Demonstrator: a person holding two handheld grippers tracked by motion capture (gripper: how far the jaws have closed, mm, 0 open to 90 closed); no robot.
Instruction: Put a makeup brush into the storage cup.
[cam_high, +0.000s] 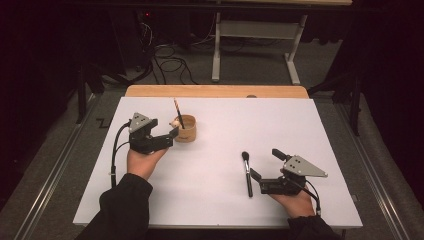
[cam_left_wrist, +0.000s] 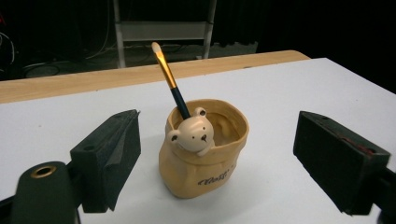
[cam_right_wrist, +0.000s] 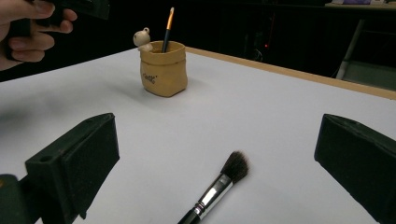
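Observation:
A tan pouch-shaped cup (cam_high: 186, 129) (cam_left_wrist: 205, 163) (cam_right_wrist: 163, 70) with a small bear figure (cam_left_wrist: 190, 135) on its rim stands on the white board, left of centre. A thin paintbrush (cam_left_wrist: 169, 77) stands tilted inside it. My left gripper (cam_high: 169, 136) (cam_left_wrist: 219, 135) is open just left of the cup; its jaws stand wide on either side and touch nothing. A black makeup brush (cam_high: 247, 174) (cam_right_wrist: 218, 186) lies flat on the board, right of centre. My right gripper (cam_high: 265, 165) (cam_right_wrist: 217, 154) is open beside it, with the bristle end lying between its jaws.
The white board (cam_high: 300, 130) covers a wooden table whose far edge (cam_high: 215, 91) shows as a strip. Beyond it stand a white table frame (cam_high: 255, 45) and loose cables (cam_high: 170, 62) on the floor. The hand holding the left gripper (cam_right_wrist: 28, 28) shows in the right gripper view.

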